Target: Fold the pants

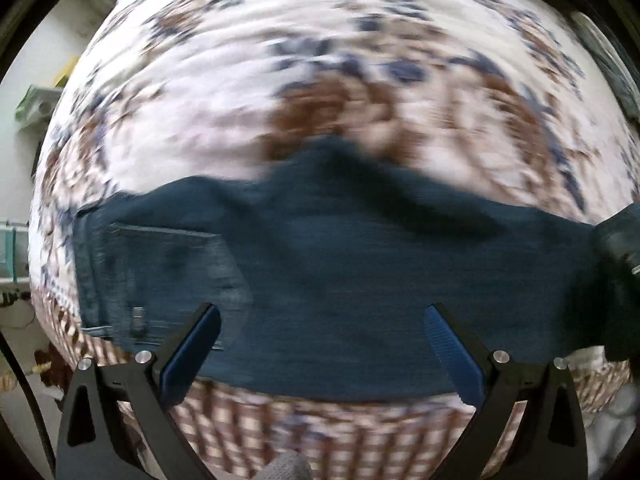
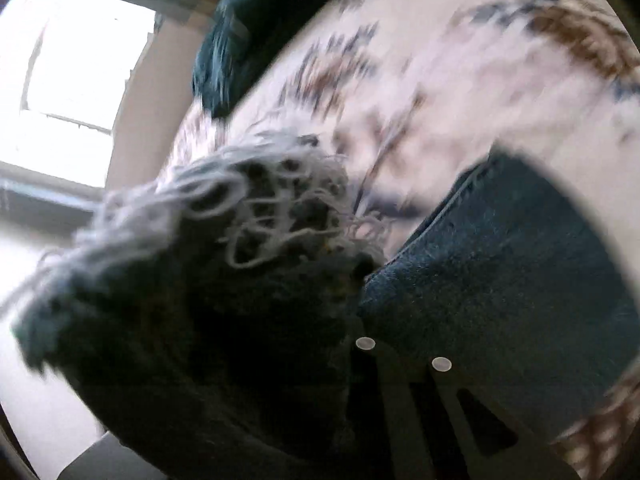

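Observation:
Dark blue jeans [image 1: 340,264] lie across a patterned bedspread [image 1: 240,100], with a back pocket at the left and the leg running off to the right. My left gripper [image 1: 320,344] is open, its blue-padded fingers [image 1: 192,352] spread just above the near edge of the jeans and holding nothing. In the right wrist view the frayed hem end of the jeans [image 2: 240,248] fills the foreground, bunched and lifted over my right gripper [image 2: 360,292]. Its fingertips are buried in the denim and it looks shut on the cloth. More denim [image 2: 500,280] stretches to the right. Both views are motion-blurred.
The bedspread [image 2: 440,80] is white with brown and blue flowers and a checked border [image 1: 320,432]. A dark teal cloth [image 2: 240,28] lies at the far edge of the bed. A bright window [image 2: 80,60] is at the left, shelves [image 1: 36,104] beyond the bed.

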{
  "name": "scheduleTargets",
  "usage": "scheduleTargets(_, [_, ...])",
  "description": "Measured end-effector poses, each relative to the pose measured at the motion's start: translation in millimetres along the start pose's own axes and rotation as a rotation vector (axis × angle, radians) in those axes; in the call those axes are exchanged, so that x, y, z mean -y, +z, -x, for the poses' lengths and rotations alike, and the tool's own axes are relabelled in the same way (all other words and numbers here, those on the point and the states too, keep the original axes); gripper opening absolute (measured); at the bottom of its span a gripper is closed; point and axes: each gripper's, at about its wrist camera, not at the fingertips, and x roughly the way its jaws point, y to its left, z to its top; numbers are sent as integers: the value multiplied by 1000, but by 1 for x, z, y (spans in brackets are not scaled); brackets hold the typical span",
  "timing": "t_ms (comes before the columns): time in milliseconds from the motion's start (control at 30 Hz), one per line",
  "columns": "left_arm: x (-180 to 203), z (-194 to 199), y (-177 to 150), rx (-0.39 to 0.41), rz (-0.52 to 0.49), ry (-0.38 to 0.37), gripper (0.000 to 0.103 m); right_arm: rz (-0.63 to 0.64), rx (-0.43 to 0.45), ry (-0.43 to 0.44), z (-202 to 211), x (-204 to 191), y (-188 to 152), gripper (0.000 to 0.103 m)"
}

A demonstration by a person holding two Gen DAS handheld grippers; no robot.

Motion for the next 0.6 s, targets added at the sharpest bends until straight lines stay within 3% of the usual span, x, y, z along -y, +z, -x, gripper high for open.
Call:
scheduleTargets(100, [-23, -22, 10, -24, 49, -1, 103, 81, -106, -44, -50, -24, -38, 10])
scheduleTargets(133, [-38, -27, 10, -29, 64, 1, 103, 122, -152, -90, -67, -32, -52, 16])
scheduleTargets(200, [-34, -36, 13, -34, 81, -4, 103, 198, -197, -191, -88, -47, -71, 27])
scheduleTargets(233, [-43, -37, 13, -36, 91, -9, 103, 229, -208, -206, -91, -54, -77, 43])
scheduleTargets(267, [-38, -40, 12, -40, 97, -13, 103, 242, -231, -188, -90, -61, -79, 68])
scheduleTargets(333, [-37, -32, 5, -44, 113, -39, 103, 239, -300, -149, -85, -72, -80, 83])
scheduleTargets(467, [-38, -27, 9, -47, 129, -98, 103, 175, -309, -51, -41, -86, -68, 83])
scheduleTargets(600, [-18, -25, 16, -62, 121, -185, 103, 88, -264, -4, 13, -68, -41, 84])
